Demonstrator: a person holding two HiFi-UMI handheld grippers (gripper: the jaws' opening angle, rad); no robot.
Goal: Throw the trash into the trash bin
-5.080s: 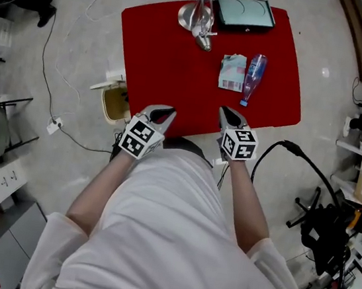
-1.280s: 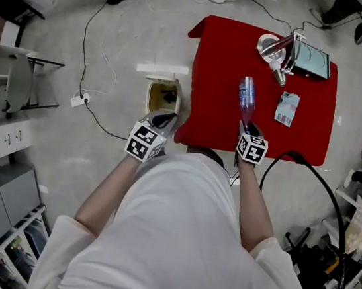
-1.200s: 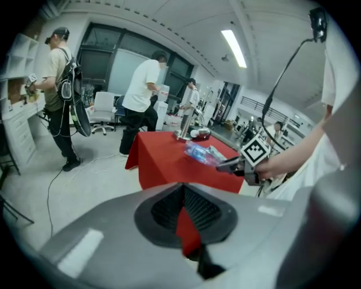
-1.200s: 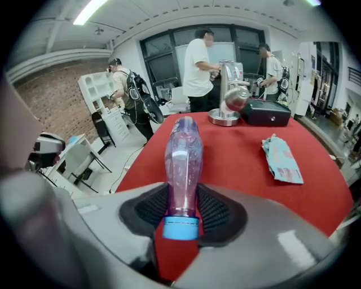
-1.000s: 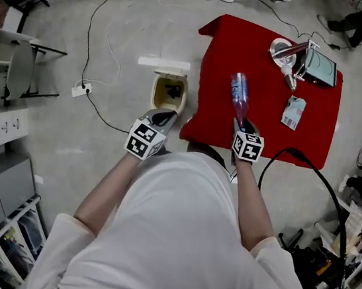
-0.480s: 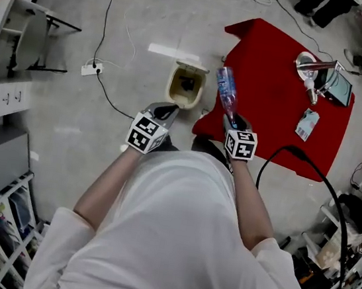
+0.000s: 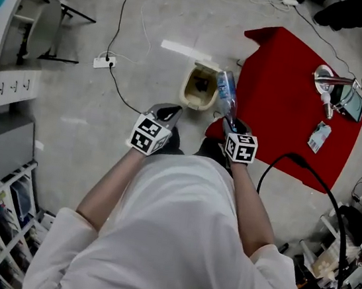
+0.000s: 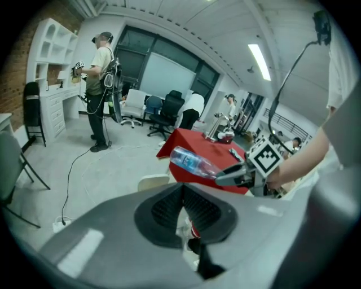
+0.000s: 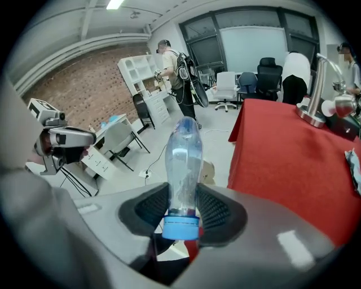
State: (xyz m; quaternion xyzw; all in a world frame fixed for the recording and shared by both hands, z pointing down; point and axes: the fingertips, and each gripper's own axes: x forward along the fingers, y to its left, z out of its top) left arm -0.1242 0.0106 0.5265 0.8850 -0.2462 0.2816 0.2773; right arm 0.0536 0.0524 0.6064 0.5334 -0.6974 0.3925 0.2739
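Since a few sec ago the bottle (image 7: 225, 95) has left the red table (image 7: 286, 108), where it lay beside the carton (image 7: 318, 136). It now rides in the R gripper (image 7: 232, 123), jaws partway closed w/ pads clamped on the neck just above the blue cap, body sticking out toward 11 o'clock. The person has turned away from the table, so the trash bin (image 7: 189, 96), lid open, has slid from the view's left to near centre, at 12 o'clock of the hands. In the head view the bottle's base now overlaps the bin's rim on its 3 o'clock side. Judgement: pick-up done, carry nearly over, only the drop left for this item. Whether the bottle is truly over the opening can't be told from overhead. L gripper (image 7: 166, 112) hangs at 7 o'clock of the bin, jaws together, nothing in them. Count: 1 bottle, 1 bin, 1 carton still on the table at 3 o'clock, 2 grippers, 1 table, so prob. 1 more trip.
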